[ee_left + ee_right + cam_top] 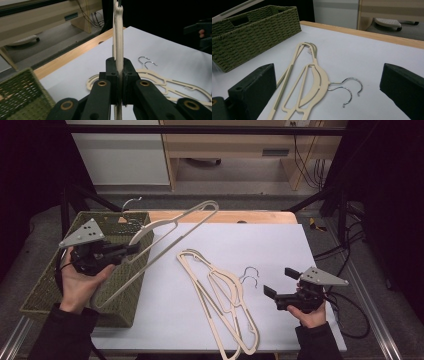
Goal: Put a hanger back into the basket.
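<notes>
The left gripper [134, 249] pinches a cream hanger [170, 227] by its shoulder, jaws shut on it, the hanger raised over the basket [47, 290]. The right gripper [280, 282] stands wide open and empty, two stacked hangers [309, 82] lying just ahead of its jaws.

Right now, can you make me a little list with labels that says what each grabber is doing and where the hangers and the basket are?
left gripper: shut on a cream plastic hanger, lifted above the green woven basket
right gripper: open, nothing between its jaws, near the table's right side
hangers on table: two cream ones stacked on the white table cover, metal hooks pointing toward the right gripper
basket place: table's left edge
held hanger's hook: over the basket's far rim
</notes>
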Motion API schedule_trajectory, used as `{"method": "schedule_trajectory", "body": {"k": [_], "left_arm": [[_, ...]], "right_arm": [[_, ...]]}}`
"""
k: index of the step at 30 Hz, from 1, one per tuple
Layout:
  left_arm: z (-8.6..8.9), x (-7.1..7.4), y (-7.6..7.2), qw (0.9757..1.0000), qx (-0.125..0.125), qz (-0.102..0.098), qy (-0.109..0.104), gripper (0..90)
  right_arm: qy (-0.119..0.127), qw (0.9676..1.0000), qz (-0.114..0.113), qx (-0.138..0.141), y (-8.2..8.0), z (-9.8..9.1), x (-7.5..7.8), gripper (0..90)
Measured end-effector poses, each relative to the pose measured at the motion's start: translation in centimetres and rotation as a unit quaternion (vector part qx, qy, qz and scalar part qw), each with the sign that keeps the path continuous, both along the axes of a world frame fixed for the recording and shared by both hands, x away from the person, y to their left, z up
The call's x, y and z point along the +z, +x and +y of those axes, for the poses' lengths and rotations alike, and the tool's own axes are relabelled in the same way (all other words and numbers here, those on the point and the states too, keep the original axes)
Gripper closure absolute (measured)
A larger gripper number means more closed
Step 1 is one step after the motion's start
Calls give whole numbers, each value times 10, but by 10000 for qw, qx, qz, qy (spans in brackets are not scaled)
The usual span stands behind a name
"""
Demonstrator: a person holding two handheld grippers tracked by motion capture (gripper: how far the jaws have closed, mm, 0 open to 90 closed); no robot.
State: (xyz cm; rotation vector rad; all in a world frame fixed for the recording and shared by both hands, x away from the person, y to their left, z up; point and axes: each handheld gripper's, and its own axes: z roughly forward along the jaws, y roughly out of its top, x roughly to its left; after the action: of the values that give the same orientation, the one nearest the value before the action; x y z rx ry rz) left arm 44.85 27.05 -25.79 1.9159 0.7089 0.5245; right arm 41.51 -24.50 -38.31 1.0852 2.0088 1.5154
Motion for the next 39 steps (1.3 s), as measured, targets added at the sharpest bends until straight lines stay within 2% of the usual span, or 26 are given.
{"method": "schedule_trajectory", "body": {"k": [4, 15, 22, 31, 39], "left_arm": [[14, -1, 9, 9998, 159, -3, 93, 862], [52, -8, 27, 9989, 398, 33, 249, 862], [84, -15, 37, 9968, 697, 45, 399, 862], [113, -28, 41, 9939, 920, 91, 600, 862], [132, -37, 44, 9925, 1076, 113, 563, 862]], "right_arm": [[-23, 10000, -1, 4, 0, 0, 0, 10], [-29, 10000, 31, 18, 1, 1, -1, 10], [-43, 10000, 38, 27, 1, 1, -2, 10], [-64, 9999, 73, 40, 2, 2, -3, 10], [-89, 9999, 78, 60, 3, 3, -4, 10]]}}
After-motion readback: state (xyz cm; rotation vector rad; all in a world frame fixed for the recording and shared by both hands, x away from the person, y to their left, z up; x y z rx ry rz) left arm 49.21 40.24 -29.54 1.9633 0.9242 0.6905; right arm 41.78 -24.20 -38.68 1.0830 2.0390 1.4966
